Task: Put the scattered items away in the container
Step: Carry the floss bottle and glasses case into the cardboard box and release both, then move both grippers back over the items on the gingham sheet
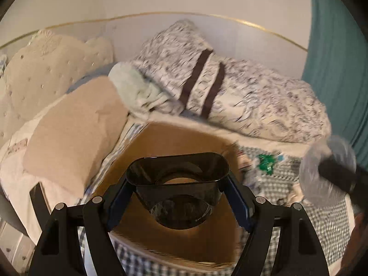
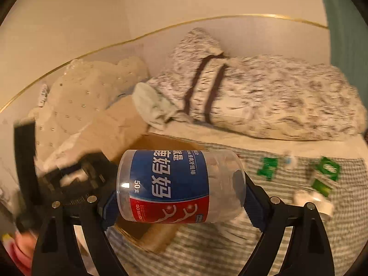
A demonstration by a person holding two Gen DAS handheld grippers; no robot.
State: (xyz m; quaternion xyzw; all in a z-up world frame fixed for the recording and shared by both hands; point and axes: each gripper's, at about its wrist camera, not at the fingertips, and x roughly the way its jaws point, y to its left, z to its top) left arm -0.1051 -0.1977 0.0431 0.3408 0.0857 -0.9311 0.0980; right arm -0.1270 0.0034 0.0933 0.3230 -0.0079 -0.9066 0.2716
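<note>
My left gripper (image 1: 178,193) is shut on a dark translucent plastic cup (image 1: 177,184) and holds it over the open cardboard box (image 1: 161,138) on the bed. My right gripper (image 2: 176,195) is shut on a clear floss-pick jar (image 2: 179,186) with a blue and red label, held on its side just right of the box (image 2: 151,234). The jar and right gripper show blurred at the right edge of the left wrist view (image 1: 326,172). Green packets (image 2: 268,168) and a white item (image 2: 315,201) lie on the checked bedsheet (image 2: 207,253).
A patterned duvet (image 1: 253,96) lies behind the box. A tan pillow (image 1: 76,128) and a cream studded cushion (image 1: 41,73) sit at the left. A teal curtain (image 1: 338,46) hangs at the right. The left gripper's body shows at the left of the right wrist view (image 2: 69,174).
</note>
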